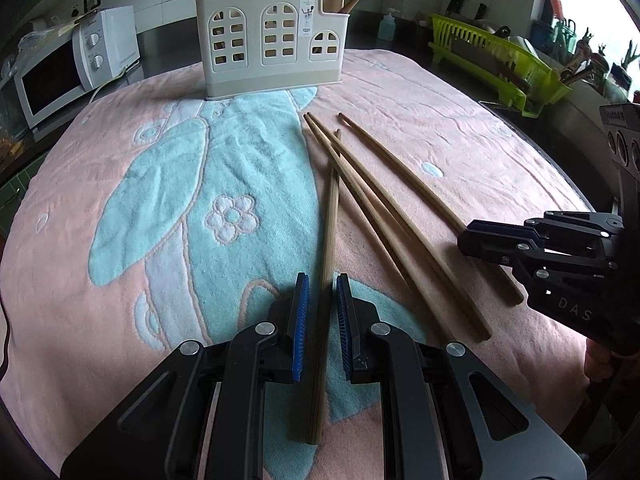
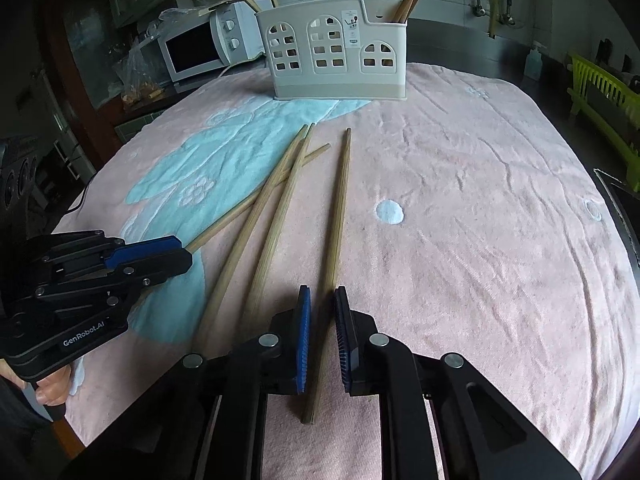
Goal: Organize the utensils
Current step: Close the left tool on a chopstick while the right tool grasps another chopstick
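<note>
Each gripper, left gripper and right gripper, is closed around its own chopstick on the towel.

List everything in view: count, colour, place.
chopsticks: four, wooden, loose on the towel; one lies between the pads of each gripper
holder: one, cream, standing at the towel's far edge, more chopsticks upright in it
towel: one, pink with a blue and white pattern, covering the table
microwave: one, white, far left
dish rack: one, lime green, far right on the counter
soap bottle: one, pale blue-green, on the counter behind the holder
left gripper: black, blue pads, chopstick between the fingers
right gripper: black, blue pads, chopstick between the fingers
hand: one, on the left gripper's handle
</note>
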The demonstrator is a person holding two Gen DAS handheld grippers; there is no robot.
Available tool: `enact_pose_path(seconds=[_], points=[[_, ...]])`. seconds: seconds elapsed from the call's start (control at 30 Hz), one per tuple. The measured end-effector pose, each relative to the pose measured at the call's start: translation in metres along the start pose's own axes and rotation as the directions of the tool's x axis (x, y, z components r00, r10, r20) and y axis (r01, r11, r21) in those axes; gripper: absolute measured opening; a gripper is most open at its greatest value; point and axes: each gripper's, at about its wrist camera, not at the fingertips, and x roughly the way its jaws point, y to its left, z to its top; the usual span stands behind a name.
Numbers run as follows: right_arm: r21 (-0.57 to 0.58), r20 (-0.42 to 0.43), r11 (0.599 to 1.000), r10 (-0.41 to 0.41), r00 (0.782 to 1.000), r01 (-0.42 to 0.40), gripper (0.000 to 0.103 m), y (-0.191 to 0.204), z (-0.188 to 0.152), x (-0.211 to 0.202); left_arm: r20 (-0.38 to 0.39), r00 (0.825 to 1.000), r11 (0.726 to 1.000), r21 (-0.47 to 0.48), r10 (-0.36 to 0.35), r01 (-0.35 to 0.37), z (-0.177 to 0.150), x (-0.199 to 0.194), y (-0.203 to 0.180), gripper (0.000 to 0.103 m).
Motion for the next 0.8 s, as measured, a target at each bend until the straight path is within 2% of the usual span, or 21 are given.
enact_pose_path(seconds=[0.07,0.27,0.5,0.57,0.8], points=[[0.003,0.000,1.000,-0.005,1.000,0.005,0.008,-0.001,0.000,0.000,-0.003,1.000,1.000,0.009,0.009,-0.009,0.001,0.001,-0.002,0.014],[-0.009,0.000,1.000,-0.011,1.000,0.011,0.010,0.000,-0.001,0.000,-0.004,0.999,0.998,0.047,0.051,-0.051,0.000,0.001,-0.010,0.013],[-0.017,0.005,0.999,-0.033,0.999,0.033,0.007,0.003,-0.001,0.000,-0.006,0.998,0.998,0.038,0.060,-0.059,-0.001,0.001,-0.010,0.012],[-0.011,0.010,0.999,-0.035,0.999,0.035,0.007,0.001,-0.001,-0.002,-0.007,0.998,0.998,0.034,0.059,-0.059,0.000,0.000,-0.011,0.006],[-0.040,0.056,0.996,-0.073,0.996,0.075,0.007,0.003,0.002,-0.022,0.016,0.998,0.998,0.033,0.062,-0.062,0.006,-0.010,-0.010,0.006]])
